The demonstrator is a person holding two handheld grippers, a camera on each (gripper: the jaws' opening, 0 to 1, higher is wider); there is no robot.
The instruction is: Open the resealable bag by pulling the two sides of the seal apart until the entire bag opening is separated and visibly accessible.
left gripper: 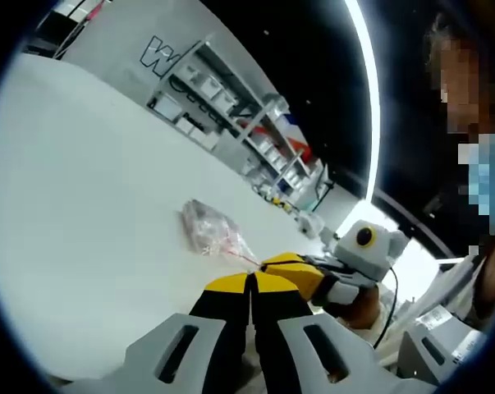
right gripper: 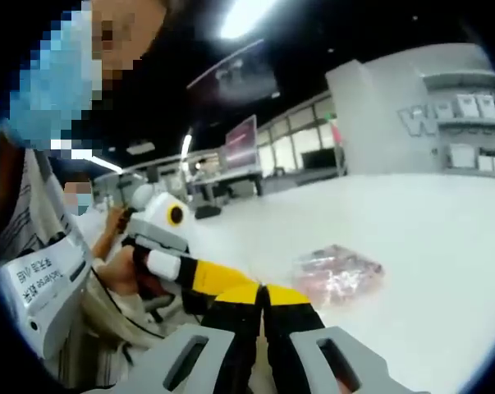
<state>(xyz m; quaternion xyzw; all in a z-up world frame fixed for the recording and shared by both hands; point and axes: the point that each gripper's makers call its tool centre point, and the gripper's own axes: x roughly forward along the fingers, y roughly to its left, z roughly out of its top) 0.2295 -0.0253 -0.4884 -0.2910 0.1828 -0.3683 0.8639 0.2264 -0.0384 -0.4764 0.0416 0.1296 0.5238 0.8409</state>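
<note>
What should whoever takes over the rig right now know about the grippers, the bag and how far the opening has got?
Left gripper: jaws together at the near edge of the resealable bag, which looks pinched between the tips.
Right gripper: jaws together, meeting the left gripper tip to tip at that same edge.
Bag: clear, with pinkish contents, hanging over the white table; whether its far end touches the table cannot be told.
Done: both grippers brought to the bag's edge.
Left: no gap shows in the seal; pull the two sides apart until the whole opening is accessible.
</note>
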